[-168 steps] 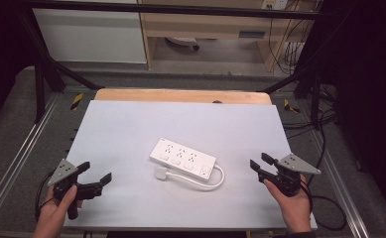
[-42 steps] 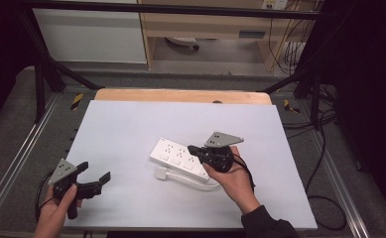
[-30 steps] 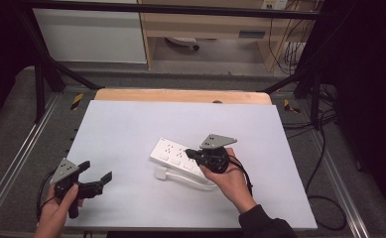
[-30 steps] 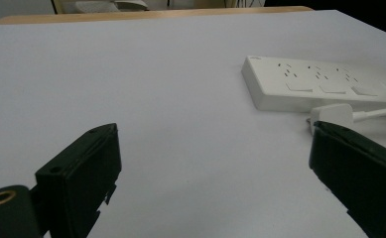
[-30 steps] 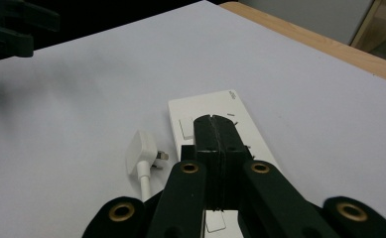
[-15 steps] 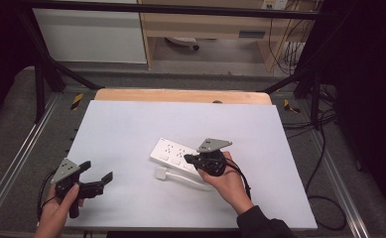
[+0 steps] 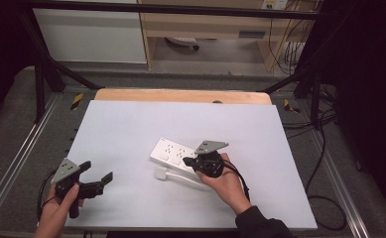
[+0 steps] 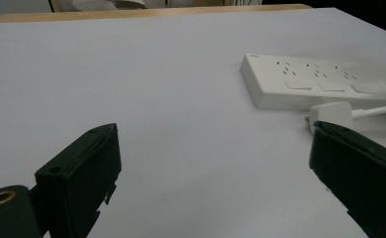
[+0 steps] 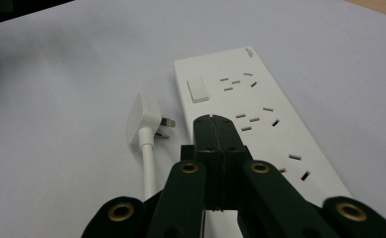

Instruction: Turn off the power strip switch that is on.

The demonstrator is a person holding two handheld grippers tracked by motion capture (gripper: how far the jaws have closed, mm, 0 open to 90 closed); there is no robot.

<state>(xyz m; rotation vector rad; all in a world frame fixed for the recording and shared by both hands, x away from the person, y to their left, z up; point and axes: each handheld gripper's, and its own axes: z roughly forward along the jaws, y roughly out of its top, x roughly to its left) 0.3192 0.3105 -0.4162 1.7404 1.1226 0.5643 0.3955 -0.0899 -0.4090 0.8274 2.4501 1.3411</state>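
A white power strip (image 7: 173,151) lies slantwise in the middle of the white table top (image 7: 131,124), its white plug (image 7: 160,173) and cable resting beside it. My right gripper (image 7: 189,161) is shut with nothing between its jaws. In the right gripper view its closed tips (image 9: 214,123) sit over the power strip (image 9: 265,111), a little short of the rocker switch (image 9: 198,91), with the plug (image 9: 146,119) to their left. Whether the tips touch the strip I cannot tell. My left gripper (image 7: 97,172) stands open and empty at the near left, with the left gripper view (image 8: 215,163) facing the strip (image 8: 304,79).
A wooden strip (image 7: 180,95) runs along the table's far edge. Metal frame rails (image 7: 27,148) flank the table, and black cables (image 7: 324,208) lie on the floor at the right. Bare white surface lies between the two grippers and behind the power strip.
Earlier my right gripper rested at the table's right edge; it has since come to the power strip. Over the last second it has crept slightly left and nearer along it. The left gripper has stayed put.
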